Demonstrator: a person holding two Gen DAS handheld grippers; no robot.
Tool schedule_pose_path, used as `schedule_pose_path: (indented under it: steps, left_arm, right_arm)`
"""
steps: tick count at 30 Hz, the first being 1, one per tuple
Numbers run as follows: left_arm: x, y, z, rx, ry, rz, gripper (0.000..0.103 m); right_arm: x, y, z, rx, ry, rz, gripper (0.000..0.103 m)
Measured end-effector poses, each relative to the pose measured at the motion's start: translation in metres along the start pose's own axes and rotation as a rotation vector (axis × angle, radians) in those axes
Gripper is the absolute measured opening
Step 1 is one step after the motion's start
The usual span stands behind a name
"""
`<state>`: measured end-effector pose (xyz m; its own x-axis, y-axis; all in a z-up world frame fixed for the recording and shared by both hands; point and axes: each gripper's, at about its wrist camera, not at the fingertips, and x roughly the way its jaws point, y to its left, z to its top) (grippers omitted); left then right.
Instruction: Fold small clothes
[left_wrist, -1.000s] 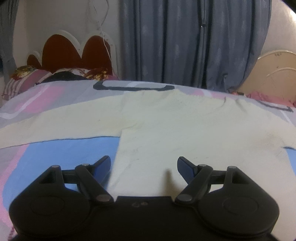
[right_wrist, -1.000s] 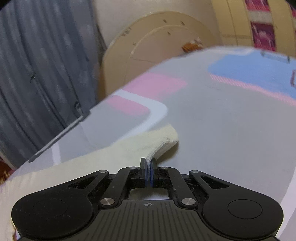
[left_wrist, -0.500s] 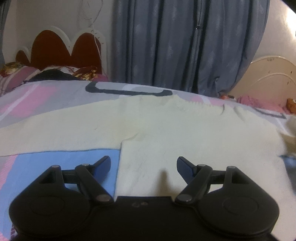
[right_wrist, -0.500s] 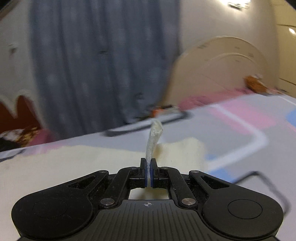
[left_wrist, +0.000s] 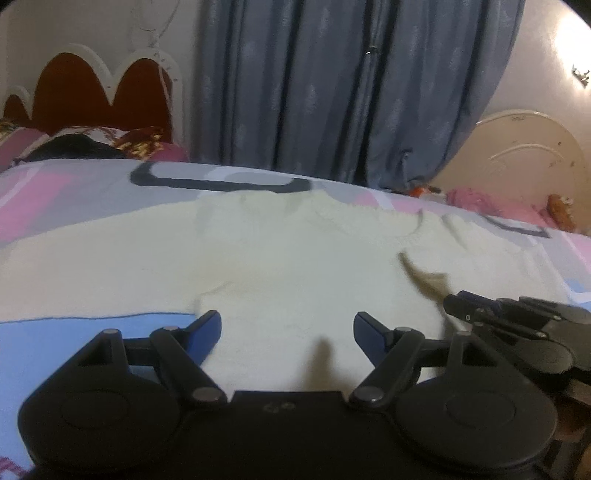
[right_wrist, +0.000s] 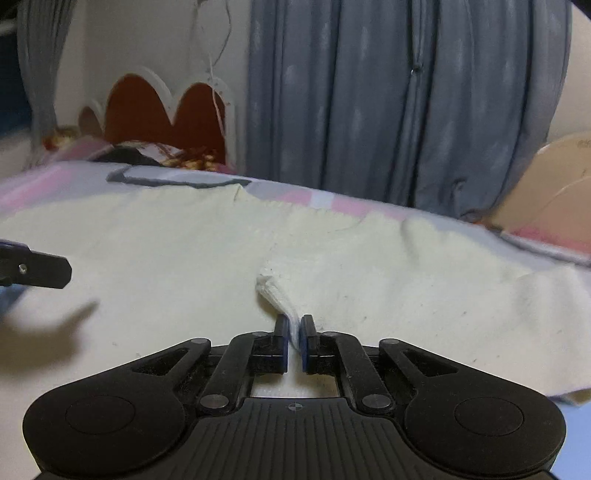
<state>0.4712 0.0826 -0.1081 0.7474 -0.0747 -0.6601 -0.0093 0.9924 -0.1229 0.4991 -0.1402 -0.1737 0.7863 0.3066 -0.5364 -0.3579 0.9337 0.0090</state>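
Note:
A cream knit sweater (left_wrist: 288, 258) lies flat on the bed, also in the right wrist view (right_wrist: 166, 240). Its left sleeve (left_wrist: 74, 273) stretches out to the left. My left gripper (left_wrist: 287, 325) is open and empty, low over the sweater's lower body. My right gripper (right_wrist: 293, 326) holds the right sleeve's cuff (right_wrist: 273, 290) between its pads, jaws slightly parted, with the sleeve folded over the sweater's body. The right gripper shows in the left wrist view (left_wrist: 452, 301) at the right. One left fingertip (right_wrist: 48, 267) shows at the right wrist view's left edge.
The bed has a sheet (left_wrist: 74, 192) with pink, blue and grey patches. A red and white headboard (left_wrist: 92, 92) and pillows (left_wrist: 92, 144) stand at the far left. Grey curtains (left_wrist: 351, 92) hang behind. A cream round board (left_wrist: 524, 155) leans at the far right.
My right gripper has swung the sleeve cuff from the sweater's right side over onto its body and lowered it. Its jaws have parted slightly. The left gripper has stayed open, edging forward.

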Motion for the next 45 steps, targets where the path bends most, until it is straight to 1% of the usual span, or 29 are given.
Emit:
schedule_pose_path:
  steps: [1,3,6,8,9,10,11,13,15,17,18,19,21,24,26,27,30,31,33,37,43,45]
  left_arm:
    - [0.002,-0.004,0.000,-0.006,-0.004,-0.021,0.076]
    - [0.008,-0.016,0.002,-0.017,-0.004,-0.061,0.076]
    - [0.021,-0.043,0.005,-0.012,0.007,-0.143,0.075]
    - [0.034,-0.058,0.007,-0.008,0.032,-0.190,0.070]
    - [0.044,-0.066,0.008,-0.007,0.058,-0.221,0.047]
    - [0.052,-0.072,0.010,-0.013,0.080,-0.231,0.025]
    - [0.061,-0.076,0.011,-0.024,0.100,-0.236,0.022]
    - [0.077,-0.081,0.013,-0.065,0.126,-0.243,0.022]
    - [0.087,-0.084,0.014,-0.091,0.125,-0.248,0.022]
    - [0.091,-0.083,0.015,-0.091,0.121,-0.253,0.008]
    - [0.092,-0.081,0.017,-0.100,0.121,-0.260,0.006]
    - [0.089,-0.076,0.018,-0.115,0.109,-0.260,0.006]
    - [0.077,-0.069,0.023,-0.106,0.070,-0.236,0.005]
    - [0.057,-0.041,0.030,-0.107,0.020,-0.210,0.005]
    - [0.046,-0.018,0.032,-0.108,-0.009,-0.159,0.005]
    - [0.042,-0.005,0.033,-0.125,-0.015,-0.138,0.005]
    - [0.040,0.025,0.032,-0.156,-0.005,-0.092,0.005]
    - [0.041,0.030,0.033,-0.160,0.003,-0.086,0.005]
    - [0.043,0.036,0.033,-0.159,0.008,-0.073,0.005]
    - [0.039,0.044,0.030,-0.156,-0.010,-0.041,0.005]
    - [0.044,0.053,0.030,-0.151,0.000,-0.017,0.006]
    - [0.044,0.051,0.026,-0.133,0.008,-0.010,0.006]
  right_arm:
    - [-0.005,-0.005,-0.001,0.033,-0.010,0.008,0.008]
    - [-0.015,-0.021,-0.003,0.085,-0.023,-0.037,0.008]
    - [-0.029,-0.044,-0.006,0.162,-0.028,-0.061,0.008]
    - [-0.037,-0.057,-0.007,0.203,-0.046,-0.097,0.008]
    - [-0.042,-0.064,-0.008,0.222,-0.043,-0.118,0.008]
    - [-0.049,-0.069,-0.012,0.242,-0.035,-0.132,0.008]
    - [-0.056,-0.075,-0.015,0.260,-0.030,-0.140,0.008]
    - [-0.063,-0.089,-0.019,0.284,-0.018,-0.161,0.008]
    - [-0.068,-0.099,-0.024,0.310,0.006,-0.172,0.008]
    - [-0.069,-0.106,-0.027,0.336,0.022,-0.174,0.008]
    - [-0.069,-0.109,-0.029,0.344,0.031,-0.176,0.008]
    - [-0.071,-0.110,-0.030,0.351,0.037,-0.174,0.008]
    - [-0.071,-0.111,-0.031,0.366,0.043,-0.176,0.008]
    - [-0.068,-0.110,-0.031,0.379,0.044,-0.175,0.008]
    - [-0.067,-0.111,-0.031,0.382,0.046,-0.176,0.008]
    - [-0.067,-0.110,-0.031,0.380,0.047,-0.176,0.008]
    - [-0.066,-0.111,-0.032,0.379,0.047,-0.176,0.008]
    - [-0.065,-0.110,-0.031,0.377,0.047,-0.177,0.008]
    - [-0.064,-0.109,-0.031,0.372,0.048,-0.179,0.008]
    - [-0.063,-0.109,-0.030,0.361,0.053,-0.181,0.008]
    - [-0.064,-0.108,-0.031,0.357,0.056,-0.181,0.008]
    - [-0.064,-0.108,-0.030,0.355,0.056,-0.181,0.008]
